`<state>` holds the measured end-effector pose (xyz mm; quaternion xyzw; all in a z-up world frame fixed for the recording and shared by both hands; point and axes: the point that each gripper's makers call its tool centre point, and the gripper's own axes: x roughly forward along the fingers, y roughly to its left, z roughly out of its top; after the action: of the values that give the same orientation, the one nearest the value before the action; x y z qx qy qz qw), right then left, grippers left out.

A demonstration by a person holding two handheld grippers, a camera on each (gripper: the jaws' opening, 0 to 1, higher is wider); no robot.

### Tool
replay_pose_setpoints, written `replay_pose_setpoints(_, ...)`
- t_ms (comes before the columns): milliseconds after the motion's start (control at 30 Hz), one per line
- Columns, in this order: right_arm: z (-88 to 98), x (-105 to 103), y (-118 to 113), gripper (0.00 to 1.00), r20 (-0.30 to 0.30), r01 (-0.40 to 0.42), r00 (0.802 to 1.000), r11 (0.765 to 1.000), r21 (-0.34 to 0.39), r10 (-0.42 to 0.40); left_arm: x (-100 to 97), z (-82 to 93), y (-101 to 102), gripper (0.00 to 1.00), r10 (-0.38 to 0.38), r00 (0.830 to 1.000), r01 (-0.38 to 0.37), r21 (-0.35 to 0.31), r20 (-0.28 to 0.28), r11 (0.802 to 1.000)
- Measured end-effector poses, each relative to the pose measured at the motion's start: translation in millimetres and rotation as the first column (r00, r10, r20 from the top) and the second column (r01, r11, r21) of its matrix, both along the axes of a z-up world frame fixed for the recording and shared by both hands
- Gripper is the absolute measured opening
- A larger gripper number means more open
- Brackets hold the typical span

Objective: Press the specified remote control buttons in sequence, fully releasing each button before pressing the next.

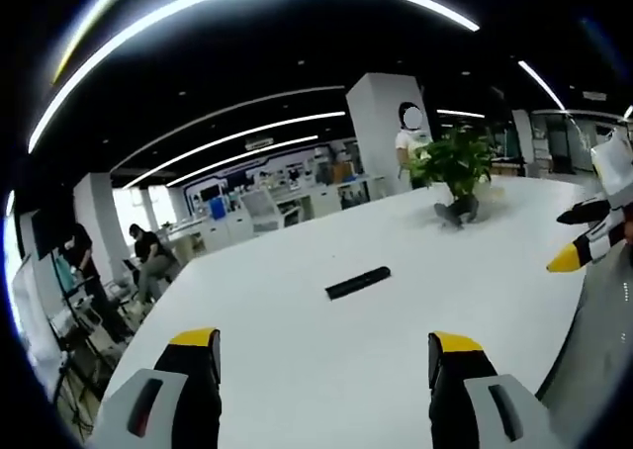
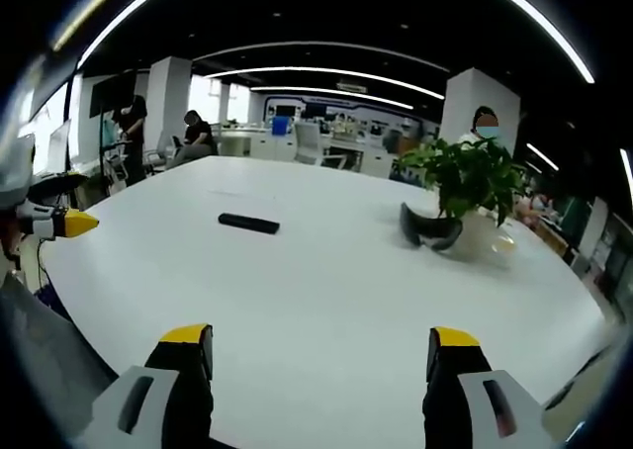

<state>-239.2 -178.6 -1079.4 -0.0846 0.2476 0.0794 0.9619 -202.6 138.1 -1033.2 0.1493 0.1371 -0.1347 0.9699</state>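
Black remote [image 1: 358, 282] lies flat on the white table [image 1: 326, 370], well ahead of both grippers — nothing touching it. Left gripper [image 1: 326, 355] has jaws wide apart, holding nothing; right gripper [image 2: 321, 352] likewise, jaws apart w/ bare table between. Potted plant [image 2: 467, 177] stands further back, a dark object [image 2: 429, 227] just beside it.

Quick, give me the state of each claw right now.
Left claw: open, holding nothing, above the white table, short of the remote.
Right claw: open, holding nothing.
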Motion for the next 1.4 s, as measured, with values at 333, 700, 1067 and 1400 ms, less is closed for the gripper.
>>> replay_pose_setpoints(333, 0.9, 0, -3, 0.89, 0.005, 0.016, 1.000, 1.000, 0.002, -0.016, 47.5, -14.3, -13, 0.91, -0.102, 0.992, 0.108, 0.084, -0.070, 0.991)
replay_pose_setpoints(700, -3.1, 0, -1, 0.88, -0.015, 0.005, 1.000, 1.000, -0.007, -0.005, 106.7, -10.5, -19, 0.90, -0.159, 0.981, 0.173, 0.125, -0.112, 0.977)
replay_pose_setpoints(1067, -7.6, -1, 0, 0.87, -0.039, -0.001, 0.999, 1.000, -0.016, 0.000, 153.1, -27.2, -31, 0.85, -0.214, 0.958, 0.251, 0.196, -0.190, 0.948)
replay_pose_setpoints(1400, -12.1, -2, 0, 0.86, -0.063, -0.001, 0.998, 1.000, -0.029, 0.000, 184.2, -57.0, -44, 0.69, -0.266, 0.915, 0.346, 0.253, -0.302, 0.903)
